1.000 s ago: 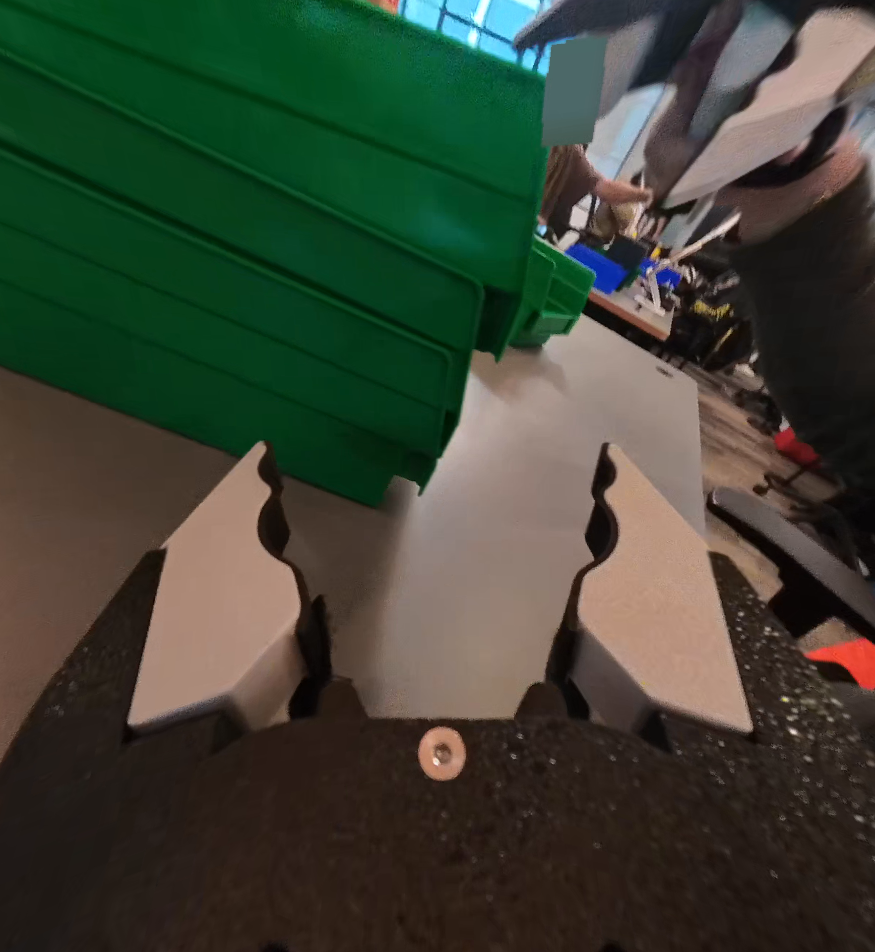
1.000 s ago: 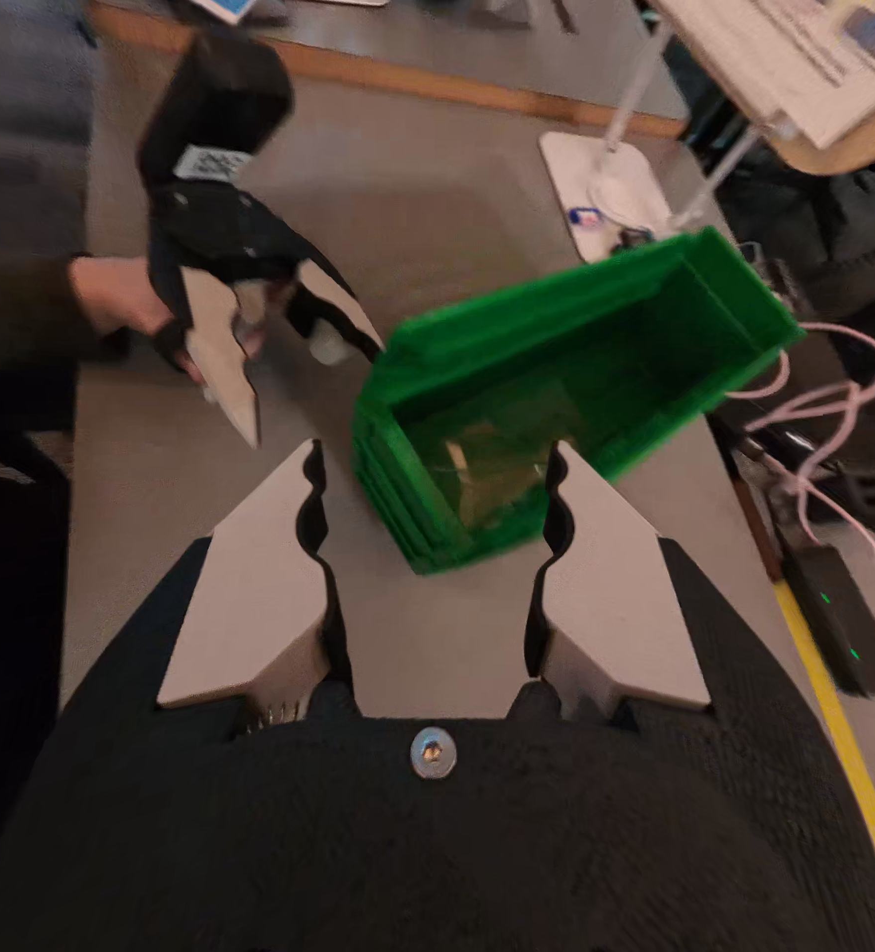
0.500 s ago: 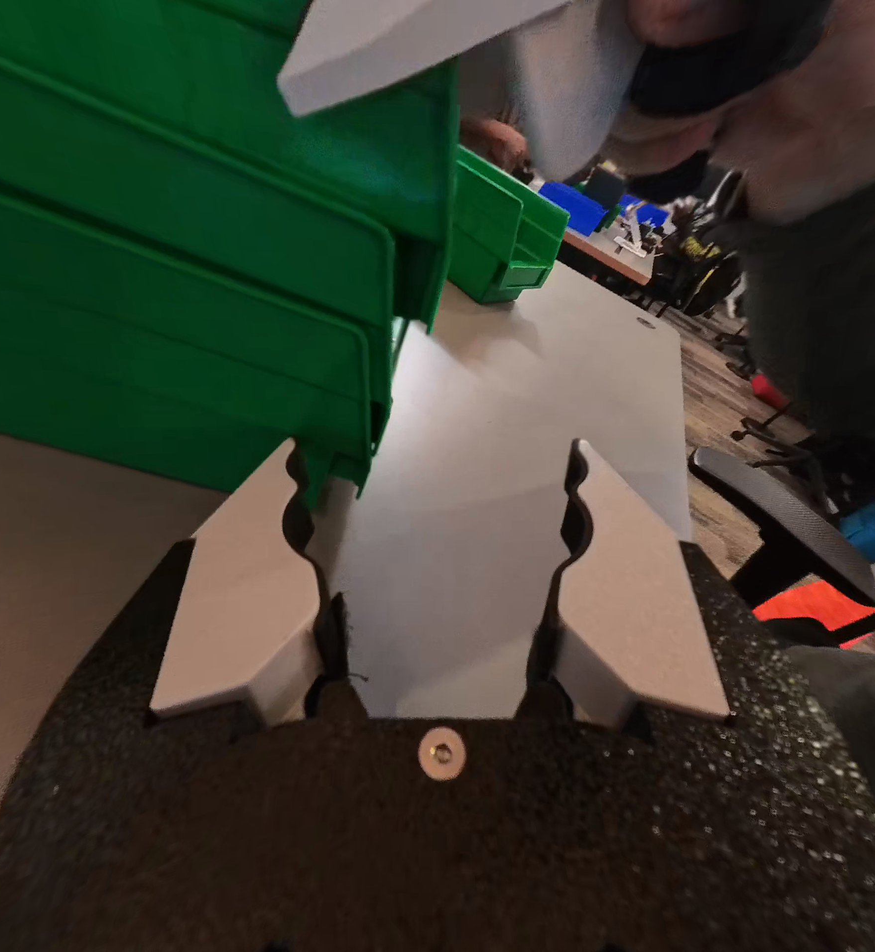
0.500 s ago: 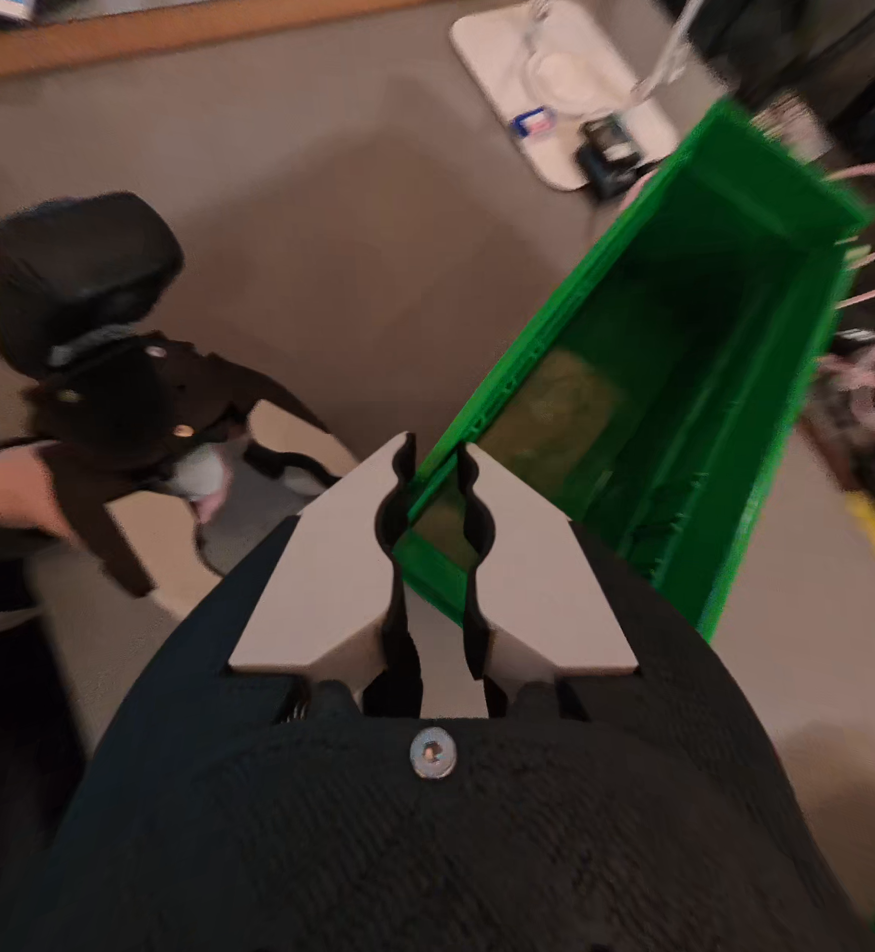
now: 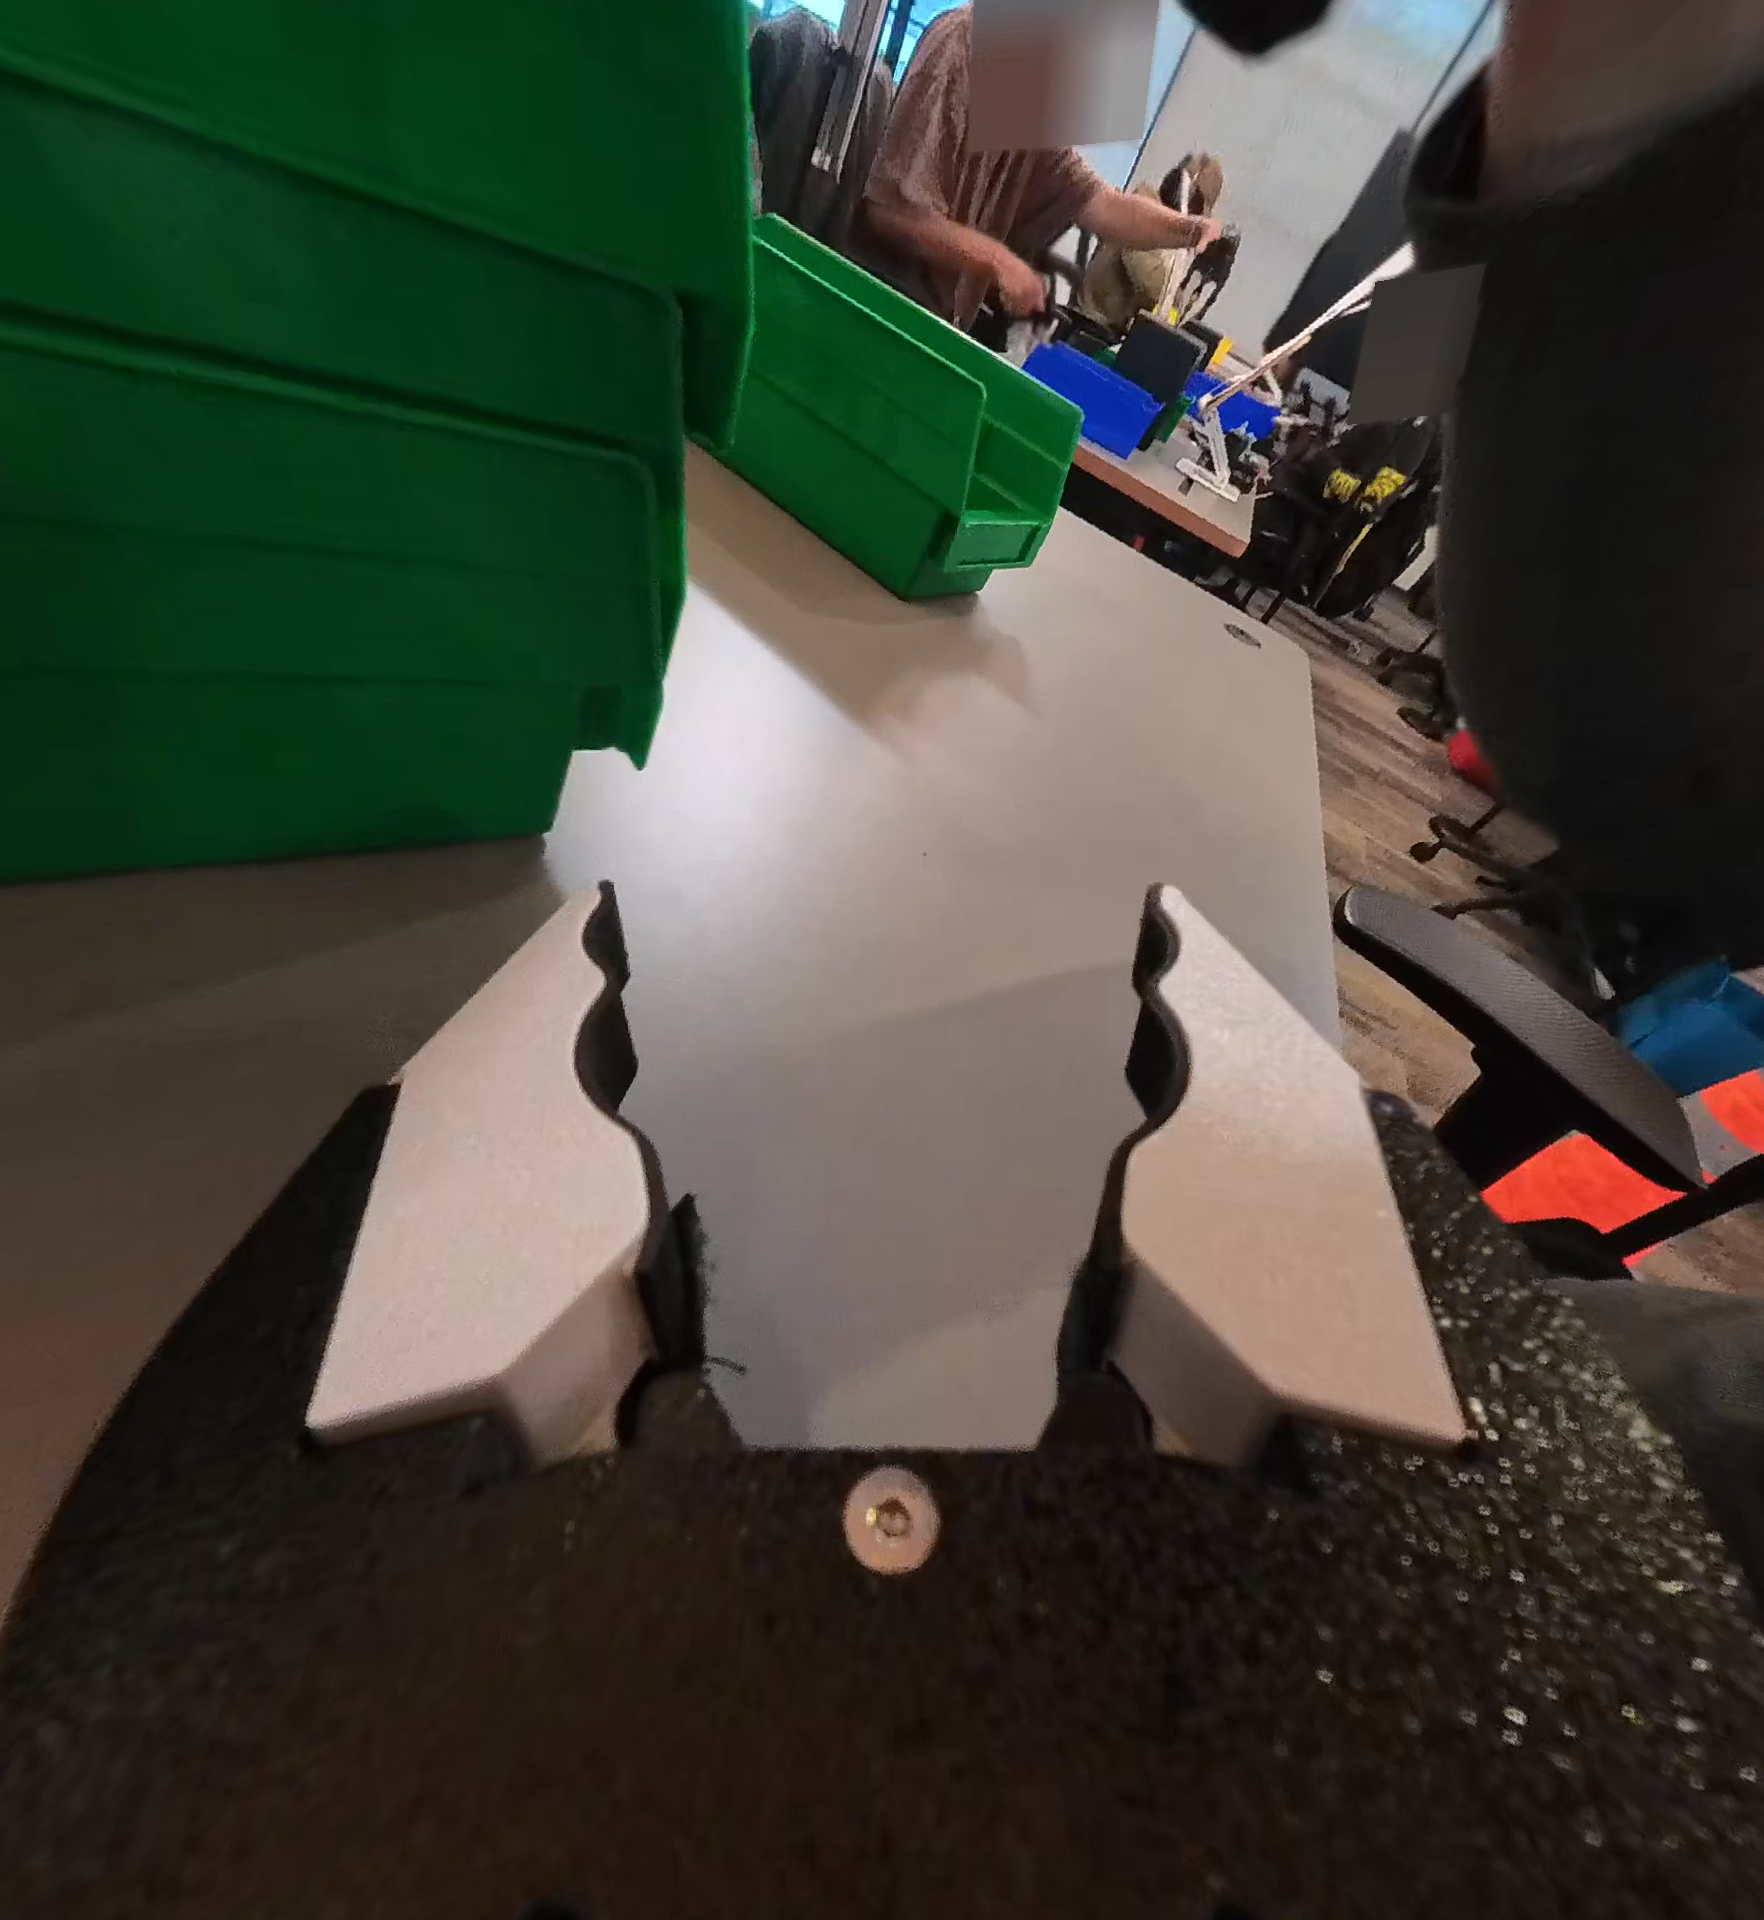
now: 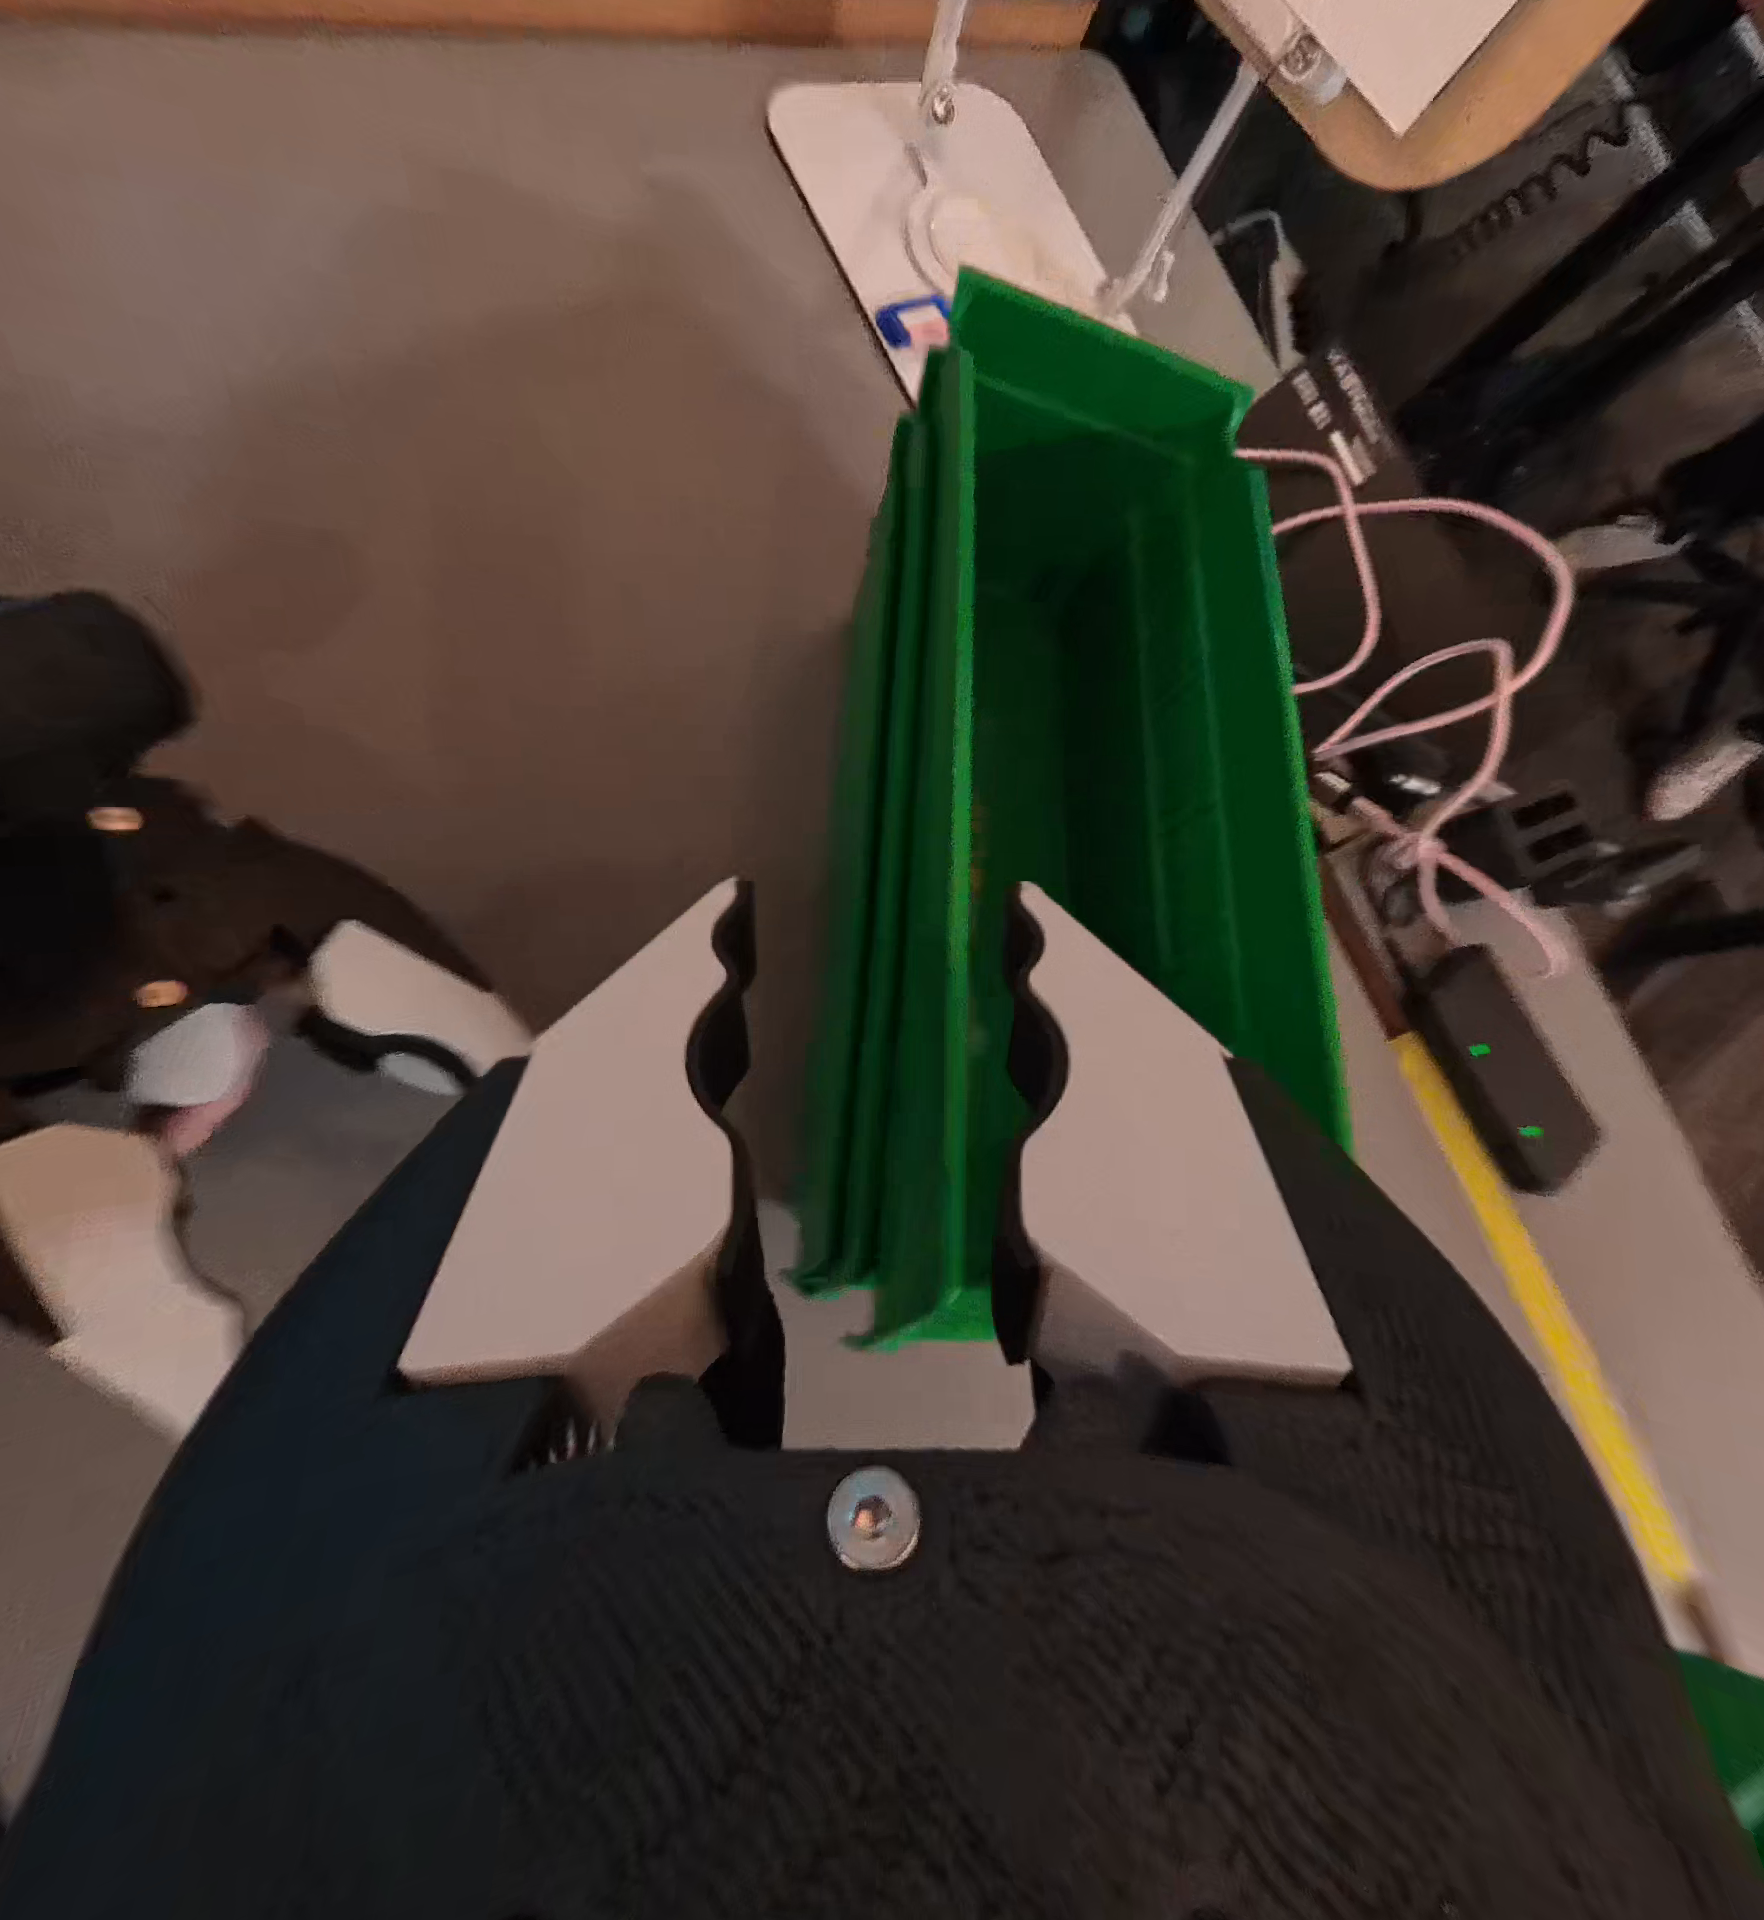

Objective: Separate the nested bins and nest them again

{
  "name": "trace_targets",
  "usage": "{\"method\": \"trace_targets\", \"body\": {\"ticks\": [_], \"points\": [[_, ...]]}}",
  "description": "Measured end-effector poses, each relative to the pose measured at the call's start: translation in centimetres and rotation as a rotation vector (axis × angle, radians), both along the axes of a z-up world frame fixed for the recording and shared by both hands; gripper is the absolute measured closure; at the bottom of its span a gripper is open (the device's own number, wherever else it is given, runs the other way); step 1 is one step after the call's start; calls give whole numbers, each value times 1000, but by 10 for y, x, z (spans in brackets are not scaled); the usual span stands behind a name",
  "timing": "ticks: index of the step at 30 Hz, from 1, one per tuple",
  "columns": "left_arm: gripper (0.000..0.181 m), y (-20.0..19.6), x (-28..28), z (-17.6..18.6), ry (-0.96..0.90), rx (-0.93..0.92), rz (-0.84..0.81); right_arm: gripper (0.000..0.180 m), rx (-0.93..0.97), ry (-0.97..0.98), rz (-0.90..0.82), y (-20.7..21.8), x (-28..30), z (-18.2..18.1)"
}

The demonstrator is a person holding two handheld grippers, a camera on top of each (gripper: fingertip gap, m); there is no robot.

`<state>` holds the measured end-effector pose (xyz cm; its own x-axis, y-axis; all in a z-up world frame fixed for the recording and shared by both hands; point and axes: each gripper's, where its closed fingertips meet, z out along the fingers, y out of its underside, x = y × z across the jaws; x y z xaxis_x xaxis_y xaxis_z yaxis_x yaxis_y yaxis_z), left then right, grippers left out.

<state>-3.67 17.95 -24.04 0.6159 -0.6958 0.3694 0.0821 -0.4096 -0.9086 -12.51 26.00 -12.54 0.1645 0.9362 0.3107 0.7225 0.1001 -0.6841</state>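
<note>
Grey and bare, the surface [image 5: 857, 790] carries everything you are working on. Your right tool [image 6: 878, 904] has its two fingers closed part-way around the near left wall of the nested green bins [image 6: 1096, 665]; the right finger seems to press the inner face of the wall while a gap shows on the left side, so you cannot tell from this blurred view whether the grip is firm. At that wall you can count three or four stacked rims, hence about that many bins in the stack. The stack runs lengthwise away from the tool, close to the right edge of the surface, where a yellow strip [image 6: 1522, 1299] marks the border. Beyond its far end stands a white lamp base [image 6: 857, 187], and pink cables [image 6: 1408, 665] loop beside its right side.

Your left tool [image 5: 883, 894] has its fingers spread wide apart with nothing between them, held low over open surface. It lies just right of the stack's side [image 5: 286, 468], whose layered rims rise on the left. Farther off, one more green bin [image 5: 878, 436] sits on the surface behind the stack. Open room stretches ahead of the left tool to the rounded far corner, and a black chair arm [image 5: 1522, 1029] juts near the right edge.
</note>
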Motion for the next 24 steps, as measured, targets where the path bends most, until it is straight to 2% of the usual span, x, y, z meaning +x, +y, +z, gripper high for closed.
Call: {"method": "trace_targets", "body": {"ticks": [2,5,8,10,15,24], "points": [[84,-1,-2,2,-21,0,1,130,78,-98,5,17,-16,-5],[84,0,-7,4,-37,1,11,132,38,-254,15,30,-32,-32],[84,0,-10,5,-50,1,19,149,21,-378,4,43,-32,-54],[84,0,-11,5,-54,1,18,168,-22,-378,39,38,-35,-59],[85,0,-10,4,-53,-8,14,171,-125,-300,23,30,-34,-59],[86,1,-11,5,-71,-18,13,174,-191,-272,34,18,-29,-57]]}}
